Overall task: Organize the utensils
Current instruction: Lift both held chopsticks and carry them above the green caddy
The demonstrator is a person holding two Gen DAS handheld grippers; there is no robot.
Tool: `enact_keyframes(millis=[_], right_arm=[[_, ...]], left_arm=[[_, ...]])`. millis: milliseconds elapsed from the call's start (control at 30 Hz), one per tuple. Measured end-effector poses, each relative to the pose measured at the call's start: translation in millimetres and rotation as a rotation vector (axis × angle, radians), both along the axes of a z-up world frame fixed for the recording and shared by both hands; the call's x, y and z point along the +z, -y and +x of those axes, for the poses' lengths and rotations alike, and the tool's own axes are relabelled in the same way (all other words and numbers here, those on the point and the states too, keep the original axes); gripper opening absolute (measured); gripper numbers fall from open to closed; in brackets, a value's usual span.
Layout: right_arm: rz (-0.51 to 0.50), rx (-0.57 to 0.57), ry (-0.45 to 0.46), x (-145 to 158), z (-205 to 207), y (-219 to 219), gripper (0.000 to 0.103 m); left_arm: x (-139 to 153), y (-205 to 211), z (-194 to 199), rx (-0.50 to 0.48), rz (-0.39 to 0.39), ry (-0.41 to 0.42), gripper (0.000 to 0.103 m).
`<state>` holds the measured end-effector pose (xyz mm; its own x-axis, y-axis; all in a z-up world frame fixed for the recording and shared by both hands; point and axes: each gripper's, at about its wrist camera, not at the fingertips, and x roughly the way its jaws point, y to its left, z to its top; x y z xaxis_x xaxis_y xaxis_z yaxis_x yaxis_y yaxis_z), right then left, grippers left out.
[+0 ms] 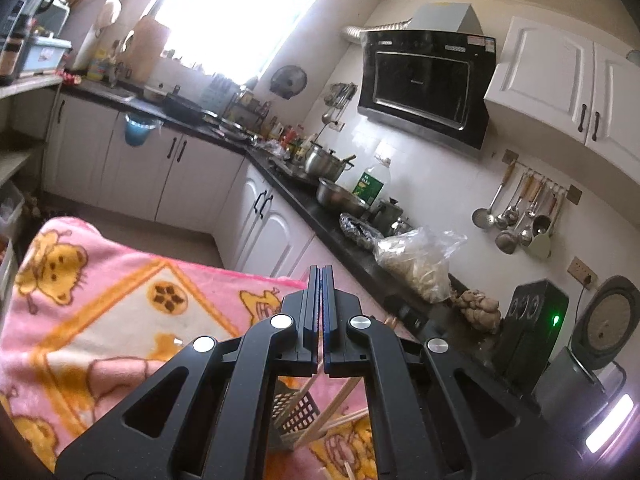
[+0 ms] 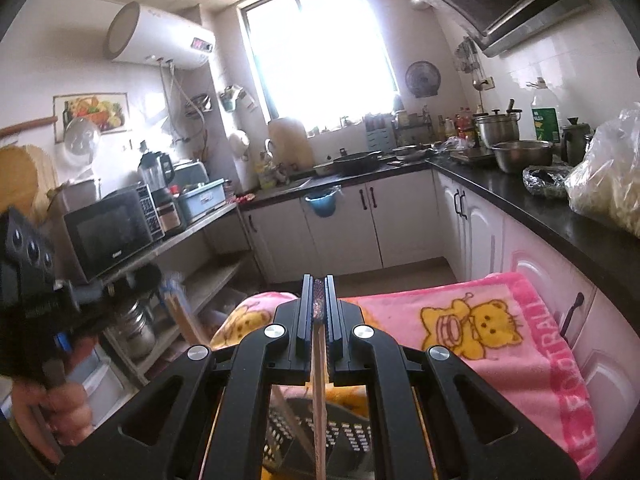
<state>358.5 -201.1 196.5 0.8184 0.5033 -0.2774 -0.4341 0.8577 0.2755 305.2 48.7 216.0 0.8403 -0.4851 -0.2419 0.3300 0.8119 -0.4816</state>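
Wooden chopstick (image 2: 319, 392) | upright | clamped in right hand-held gripper (image 2: 319, 300)

Left claw (image 1: 321, 276) is pinched fully closed with nothing between its fingers. Right claw (image 2: 319, 284) is clamped tight too, both pointing forward and raised.

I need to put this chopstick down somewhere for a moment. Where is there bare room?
The pink blanket is bare beyond the right gripper, towards the cupboards. The black basket below the left gripper is crowded with chopsticks. The worktop is packed with pots and bags.
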Motion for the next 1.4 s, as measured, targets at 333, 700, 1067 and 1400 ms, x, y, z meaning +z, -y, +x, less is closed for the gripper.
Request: enact_keyframes(millis=[333,700,1067,1400], right_arm=[[0.02,-0.047,-0.004,-18.7,24.9,14.3,0.005],[0.019,-0.07,-0.066,-55.1,42.0,18.4,0.005],[-0.059,-0.097,-0.086,-66.4,51.4,11.8,0.005],[-0.084,-0.084,-0.21,-92.3,52.3,19.4,0.005]], left_arm=[[-33.3,-1.6,15.6,0.006,-0.007,-0.061,0.0],[-41.2,-7.5,24.3,0.016,-0.044,-0.08,0.0],[-16.4,5.0,30.2,0.013,-0.024,-0.018,0.0],[-55.7,8.0,43.9,0.035,-0.002,-0.1,0.0]])
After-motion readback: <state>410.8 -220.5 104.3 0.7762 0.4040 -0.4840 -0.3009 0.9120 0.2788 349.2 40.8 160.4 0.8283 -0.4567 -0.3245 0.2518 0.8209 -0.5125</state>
